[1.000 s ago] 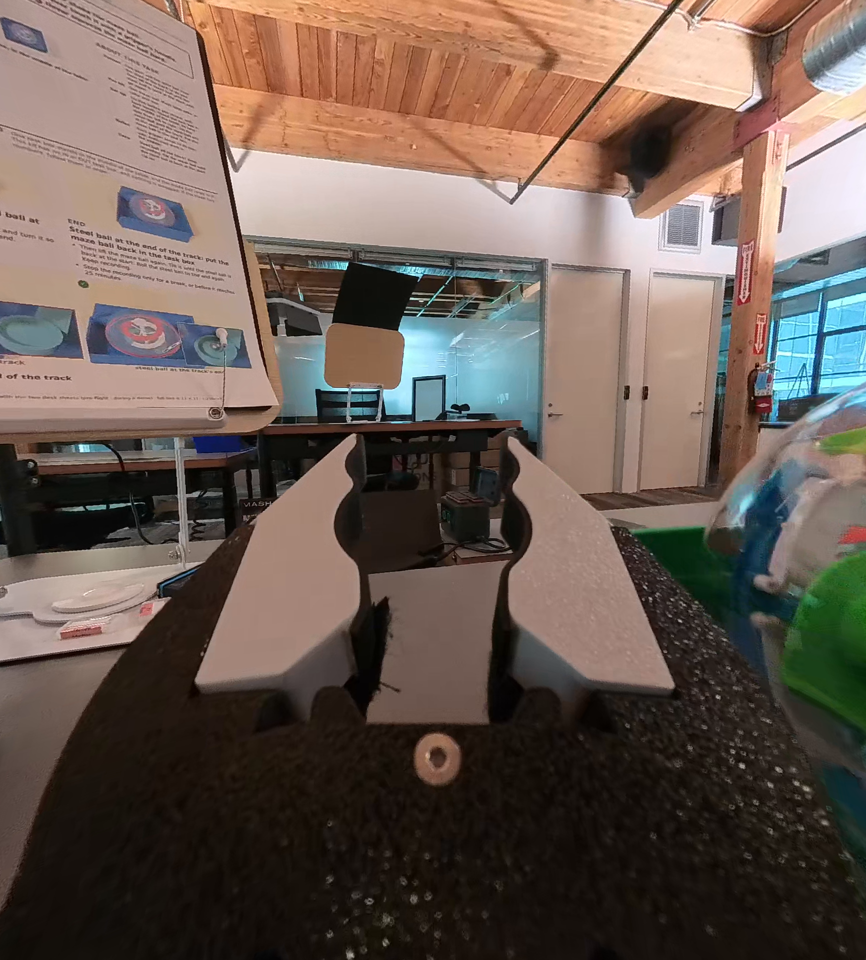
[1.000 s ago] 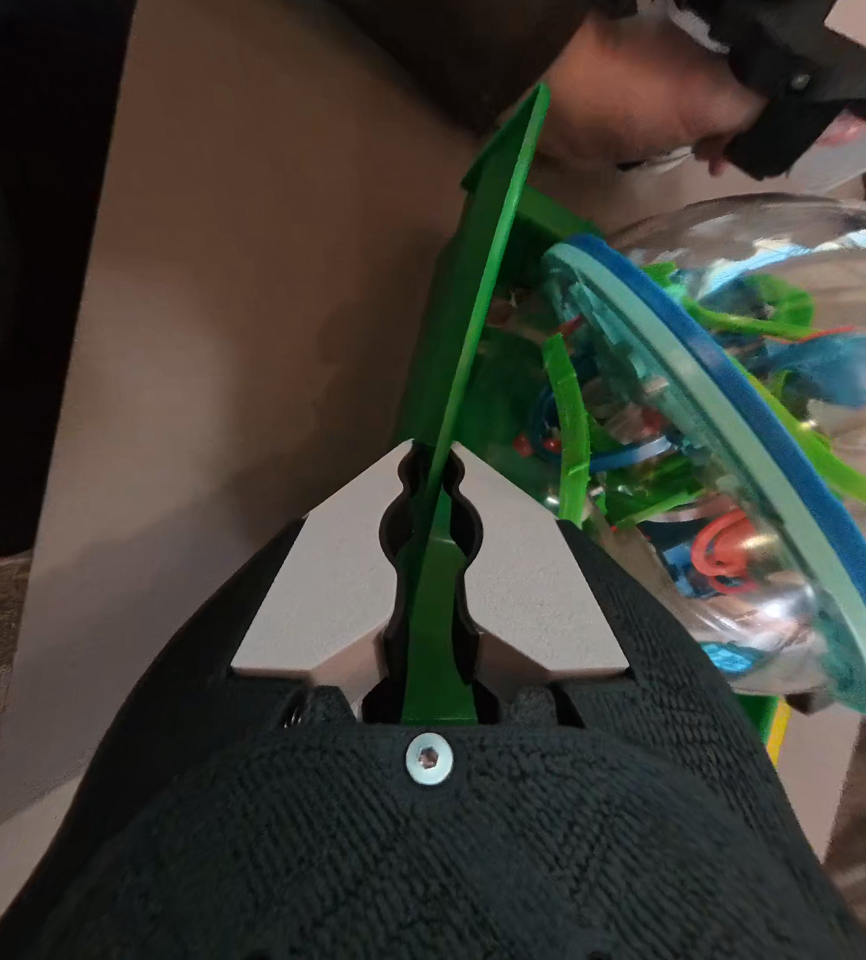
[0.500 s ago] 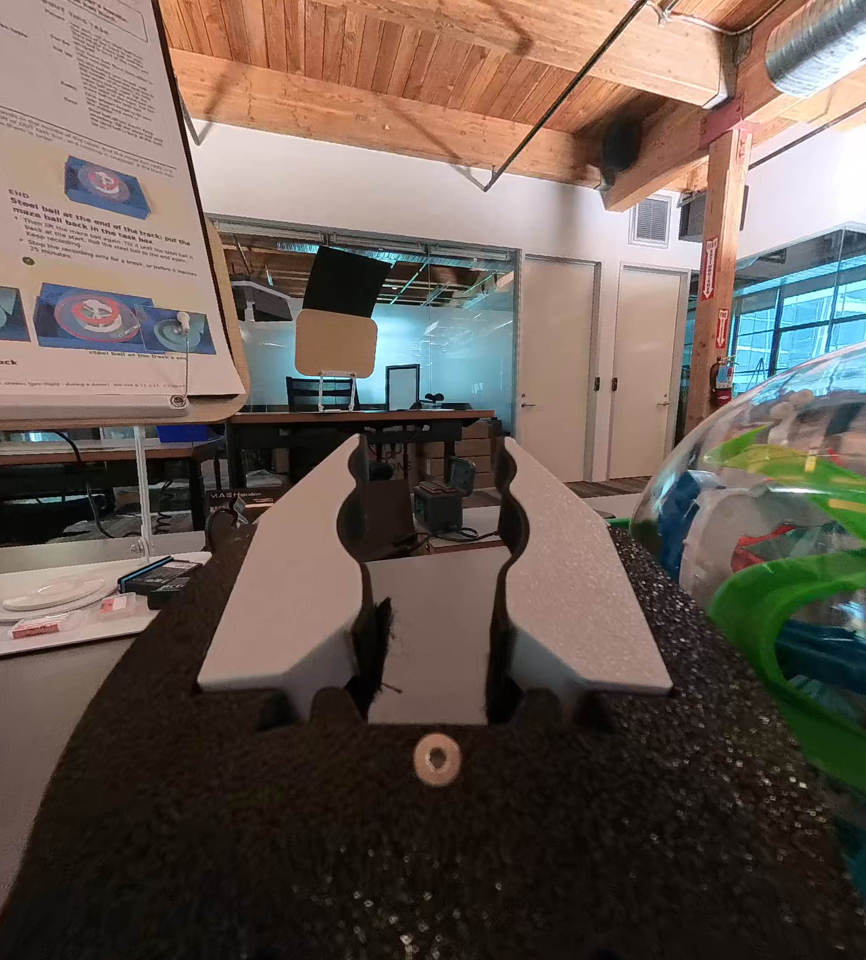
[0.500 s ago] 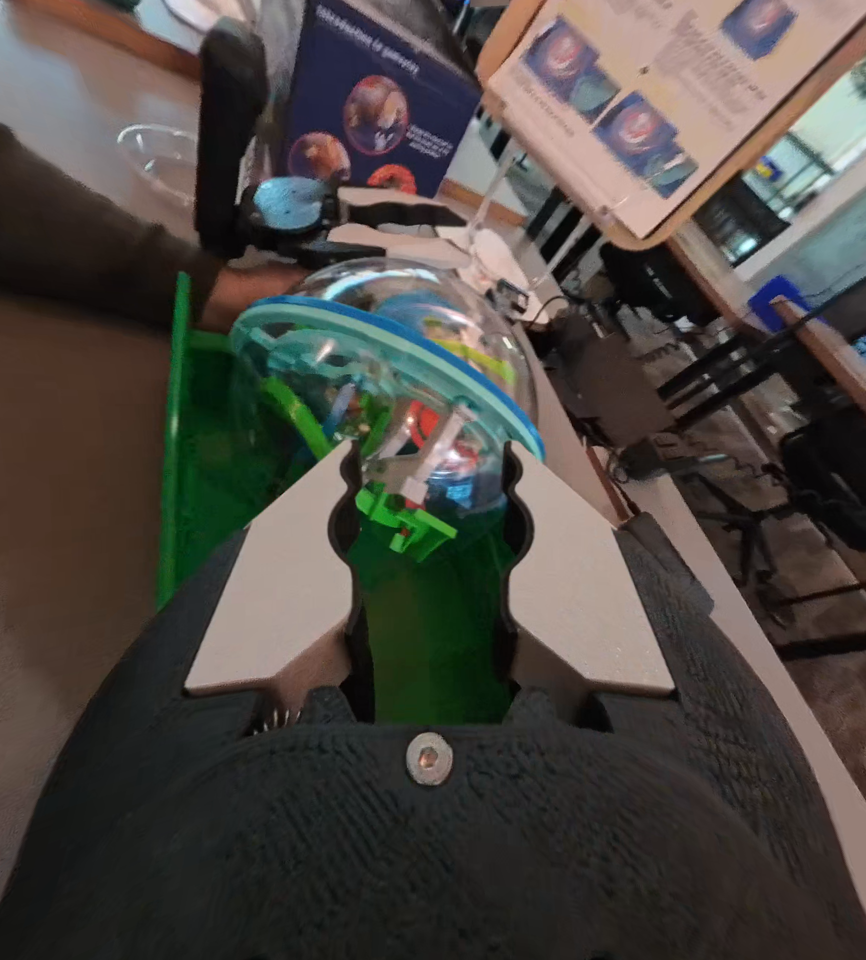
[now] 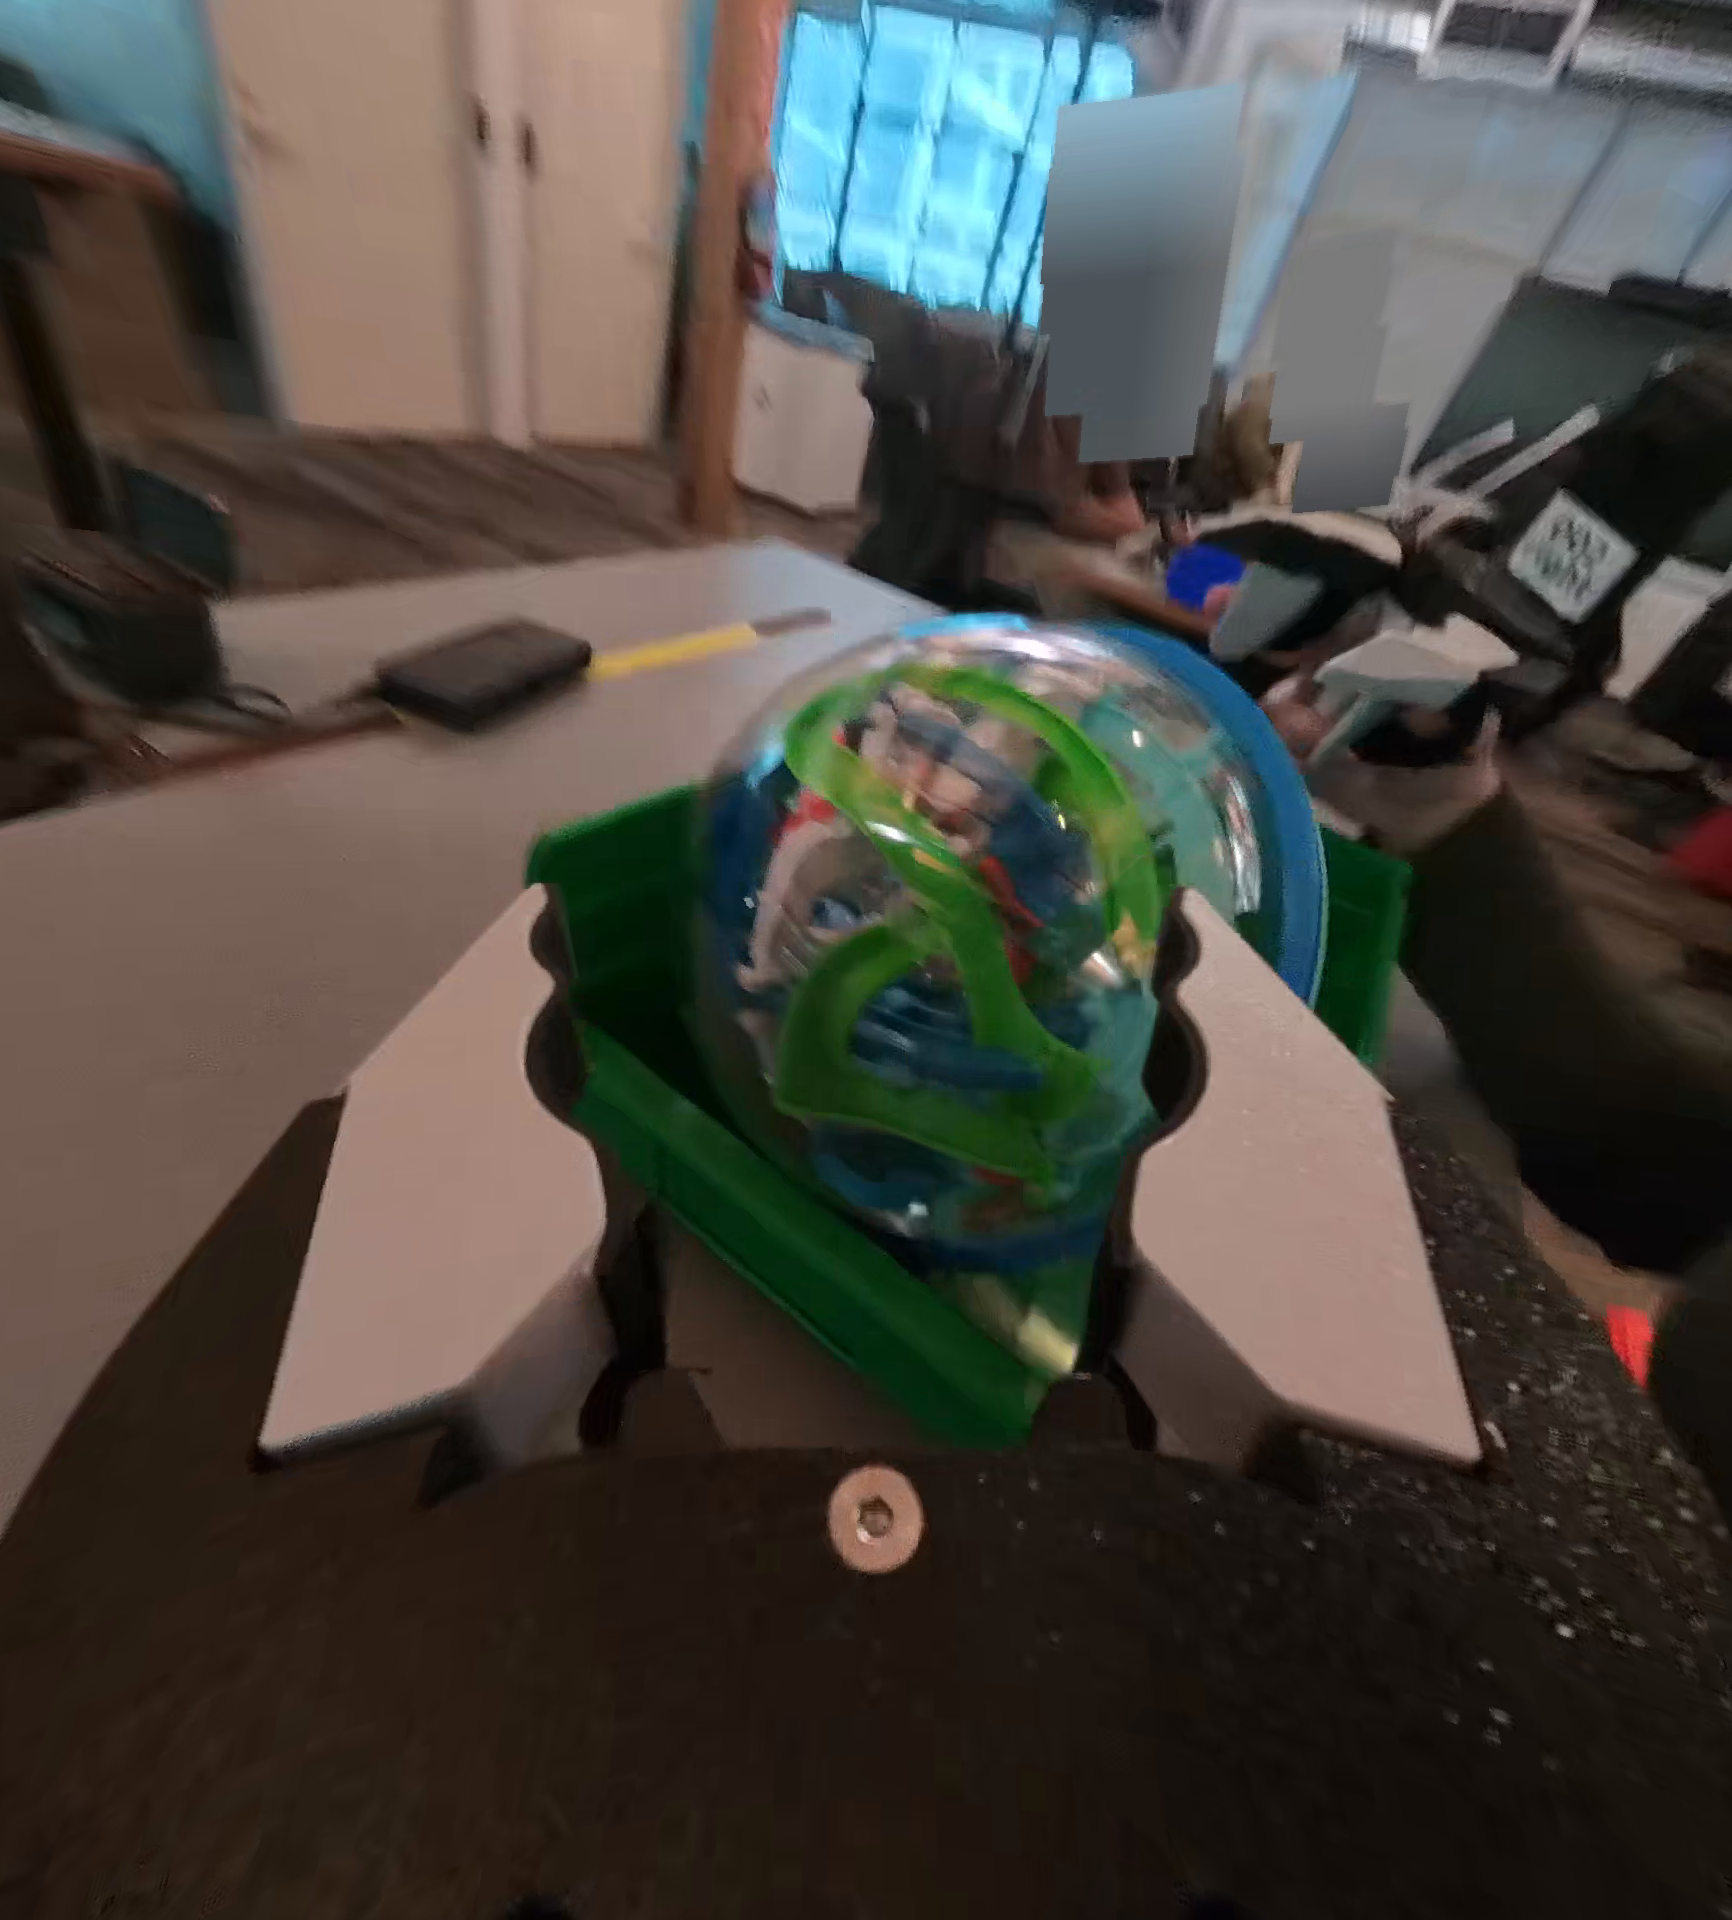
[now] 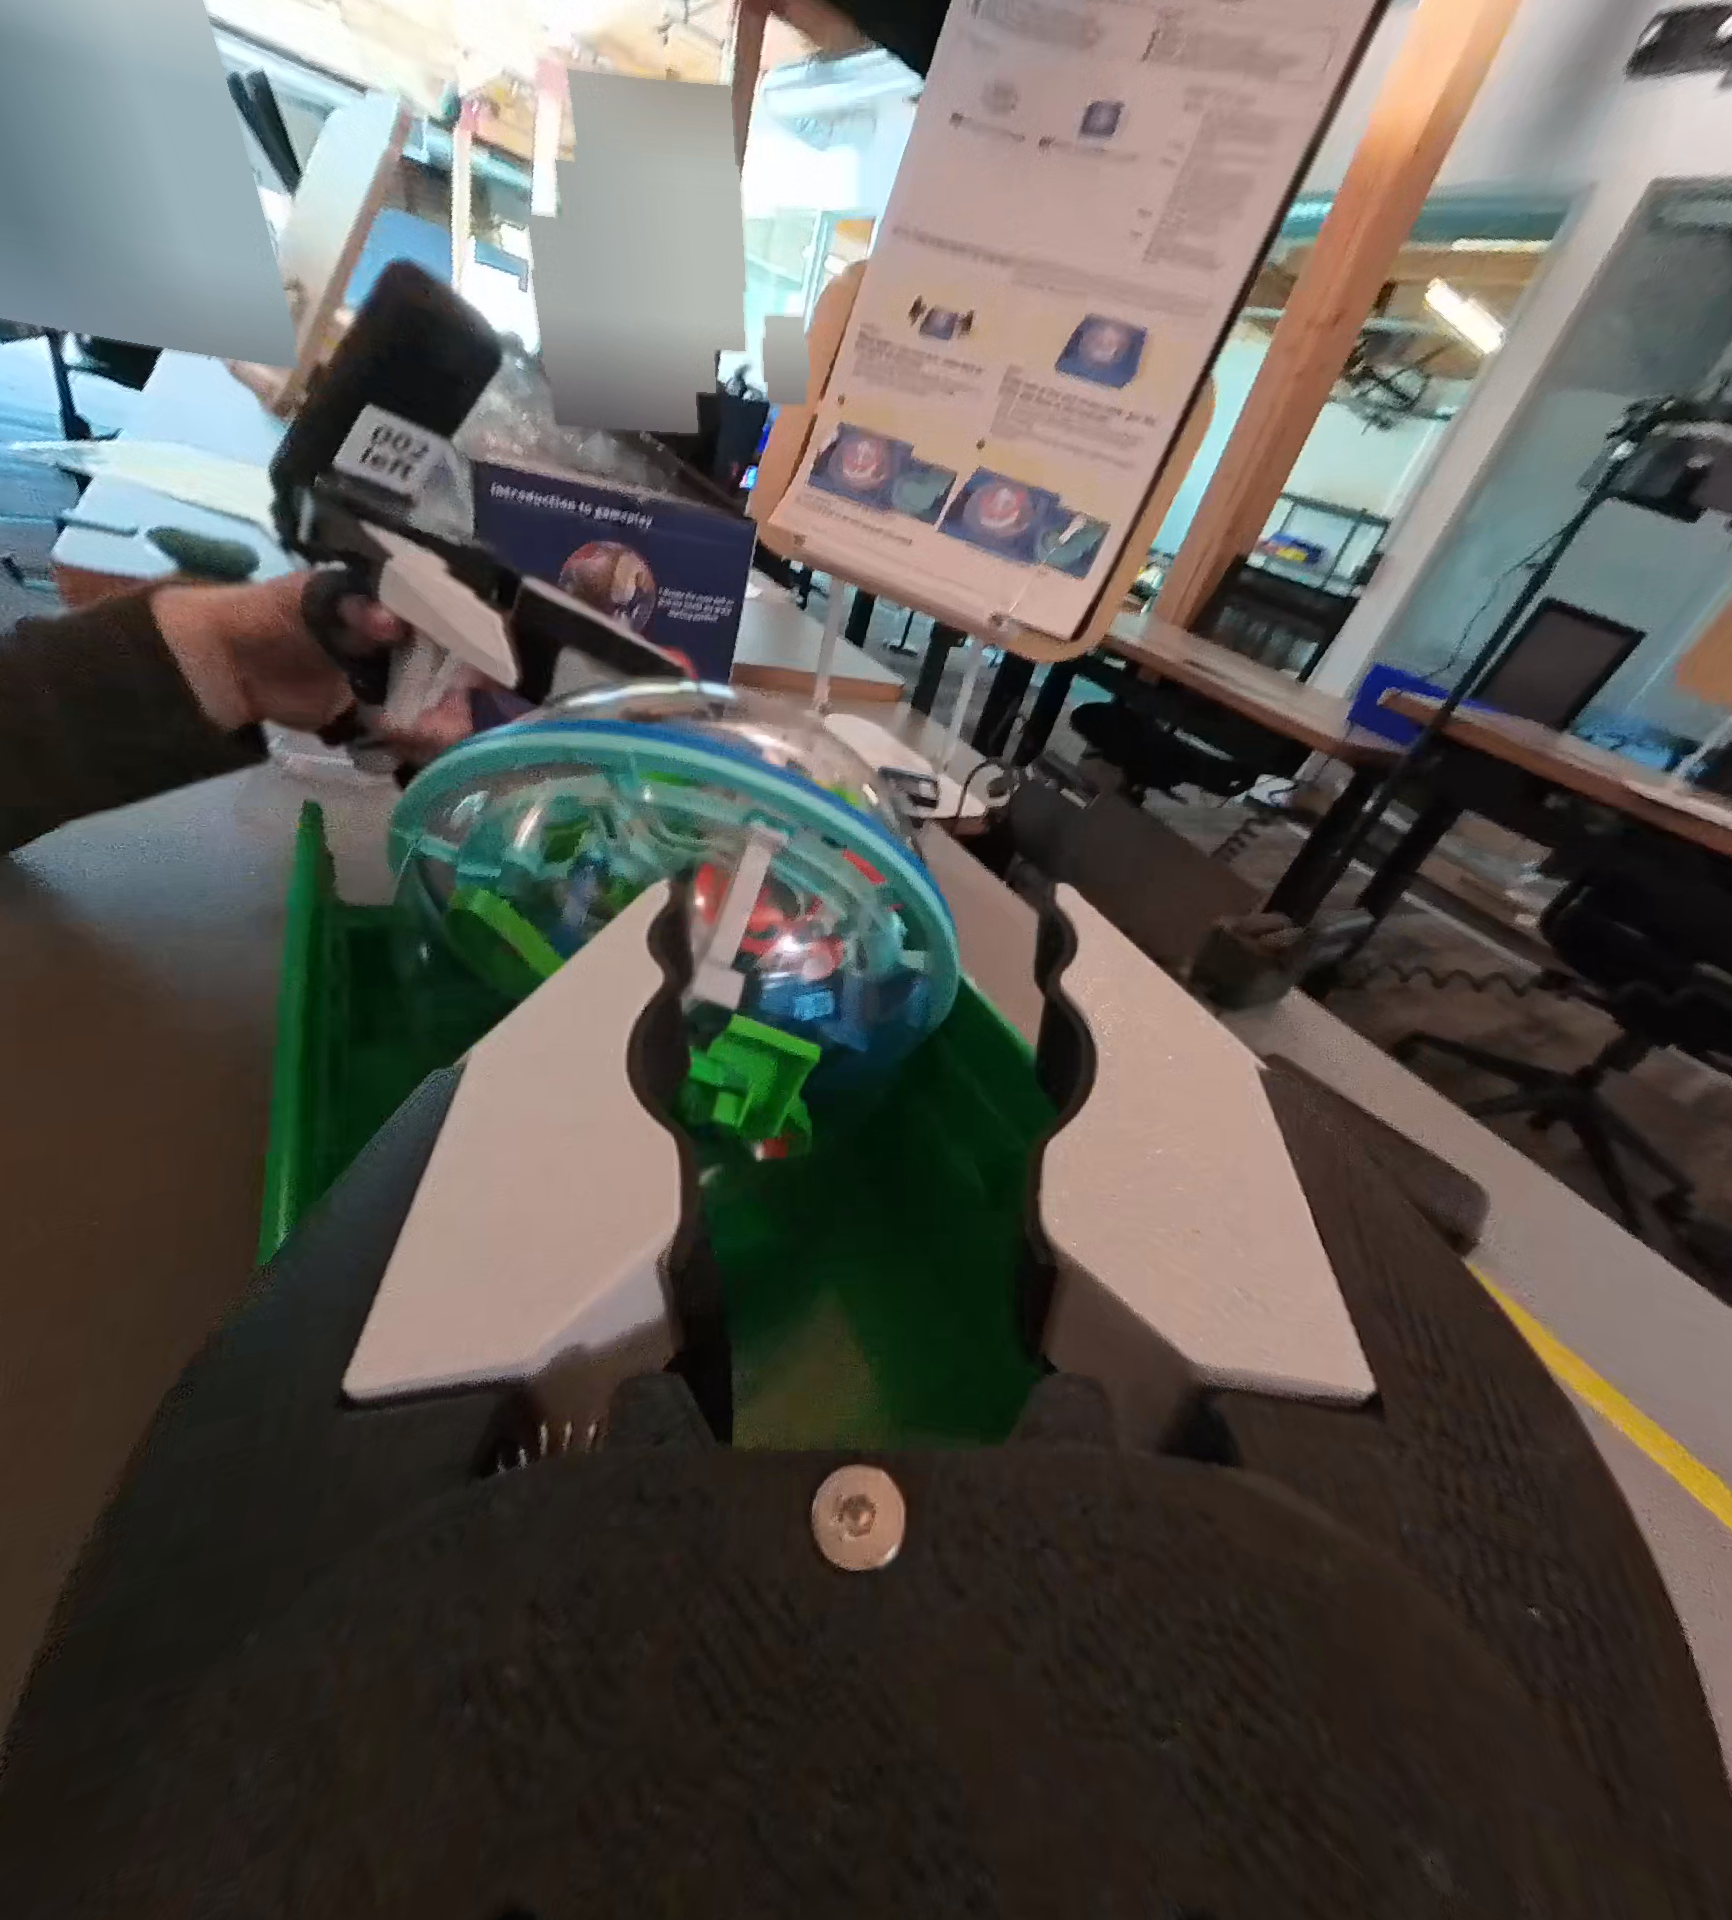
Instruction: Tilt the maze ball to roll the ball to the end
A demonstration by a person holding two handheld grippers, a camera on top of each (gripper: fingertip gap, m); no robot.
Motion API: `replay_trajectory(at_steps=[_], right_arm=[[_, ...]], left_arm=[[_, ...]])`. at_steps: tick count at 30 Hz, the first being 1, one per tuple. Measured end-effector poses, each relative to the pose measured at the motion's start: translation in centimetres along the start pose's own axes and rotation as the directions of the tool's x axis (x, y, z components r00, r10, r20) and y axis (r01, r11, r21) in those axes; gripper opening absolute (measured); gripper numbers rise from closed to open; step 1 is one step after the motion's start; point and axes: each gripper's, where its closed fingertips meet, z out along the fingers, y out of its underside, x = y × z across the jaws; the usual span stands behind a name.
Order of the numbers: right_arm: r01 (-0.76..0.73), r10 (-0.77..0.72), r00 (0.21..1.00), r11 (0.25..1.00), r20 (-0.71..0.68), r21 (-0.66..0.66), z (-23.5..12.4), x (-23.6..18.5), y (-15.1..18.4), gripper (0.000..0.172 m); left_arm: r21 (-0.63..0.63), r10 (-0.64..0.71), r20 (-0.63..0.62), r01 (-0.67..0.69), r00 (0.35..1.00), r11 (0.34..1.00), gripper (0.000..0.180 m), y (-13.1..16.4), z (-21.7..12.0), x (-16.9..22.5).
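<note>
One clear maze ball [image 6: 675,894] with one blue rim sits in one green tray [image 6: 311,1039] on one grey table [image 5: 166,987], framed by two hand-held grippers, the left gripper [image 5: 857,935] and the right gripper [image 6: 857,935], both spread open and holding nothing.

Grey table [image 5: 166,966] is carrying a green tray [image 5: 623,914] with the maze ball [image 5: 955,935] sitting in it. Also lying on it: a black flat device [image 5: 483,665], a yellow tape strip [image 5: 675,652], and a dark blue box [image 6: 613,566] standing at the far side.
</note>
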Motion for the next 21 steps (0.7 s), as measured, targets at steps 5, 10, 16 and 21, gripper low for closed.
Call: replay_trajectory(at_steps=[5, 10, 16, 21], right_arm=[[0.061, -0.052, 0.997, 0.981, 0.055, -0.182, 1.1, -1.6, 2.7, 0.079], [0.07, -0.057, 0.995, 0.985, 0.084, -0.157, 1.2, -2.6, 1.7, 0.089], [0.15, -0.142, 0.988, 0.977, 0.057, -0.151, 1.5, -3.2, 0.6, 0.102], [0.211, -0.2, 0.977, 0.955, 0.072, -0.208, 2.2, -4.1, 0.0, 0.102]], left_arm=[[-0.19, 0.035, -0.077, -0.049, 0.996, 0.981, 0.113, 1.8, 1.7, 2.1], [-0.223, 0.11, -0.131, -0.137, 0.985, 0.965, 0.111, 1.1, 4.8, 4.8], [-0.244, 0.247, -0.211, -0.296, 0.946, 0.924, 0.113, 0.0, 9.0, 7.6], [-0.247, 0.248, -0.297, -0.325, 0.922, 0.913, 0.103, -0.8, 11.9, 9.1]])
